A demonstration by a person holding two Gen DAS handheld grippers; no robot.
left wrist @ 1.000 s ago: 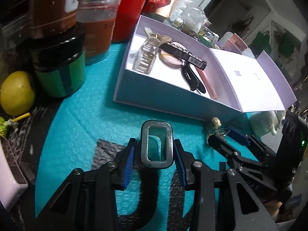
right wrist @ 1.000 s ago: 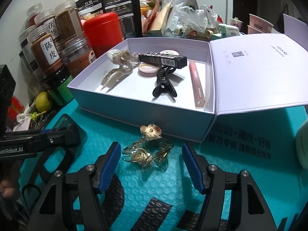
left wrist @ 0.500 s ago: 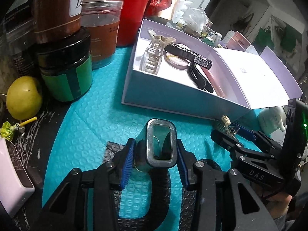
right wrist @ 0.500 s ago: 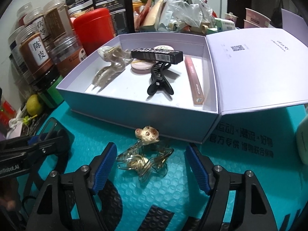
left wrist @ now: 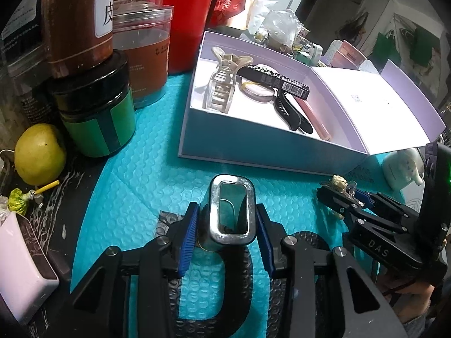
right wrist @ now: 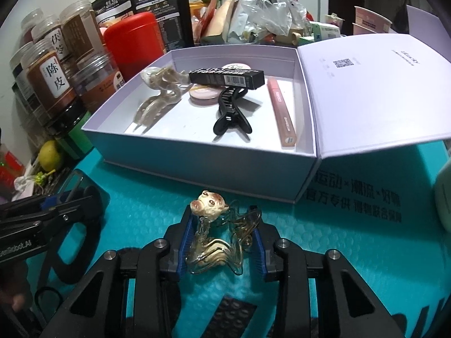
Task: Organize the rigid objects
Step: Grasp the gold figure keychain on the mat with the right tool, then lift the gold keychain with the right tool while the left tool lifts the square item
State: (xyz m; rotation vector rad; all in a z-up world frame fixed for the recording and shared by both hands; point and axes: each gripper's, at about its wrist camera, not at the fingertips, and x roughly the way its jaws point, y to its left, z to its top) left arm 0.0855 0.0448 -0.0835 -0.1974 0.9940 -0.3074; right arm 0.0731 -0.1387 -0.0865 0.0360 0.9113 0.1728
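Note:
My left gripper (left wrist: 227, 229) is shut on a metal-rimmed rectangular object (left wrist: 231, 211) held above the teal mat (left wrist: 141, 174). My right gripper (right wrist: 222, 242) is shut on a clear amber hair clip with a small animal figure (right wrist: 217, 231); it also shows in the left wrist view (left wrist: 341, 188). The open white box (right wrist: 197, 166) sits just beyond. It holds a beige claw clip (right wrist: 157, 95), a black claw clip (right wrist: 231, 112), a black barcode box (right wrist: 228, 77), a pink compact (right wrist: 203, 94) and a pink tube (right wrist: 282, 112).
Jars (right wrist: 53, 81) and a red canister (right wrist: 132, 42) stand left of the box. A lemon (left wrist: 39, 155) lies at the mat's left edge. The box lid (right wrist: 375, 90) lies open to the right. A pale green object (right wrist: 444, 197) sits far right. Clutter fills the back.
My right gripper has closed on the amber hair clip, which was lying free between open fingers. My left gripper kept hold of the metal-rimmed object and drew back a little from the box.

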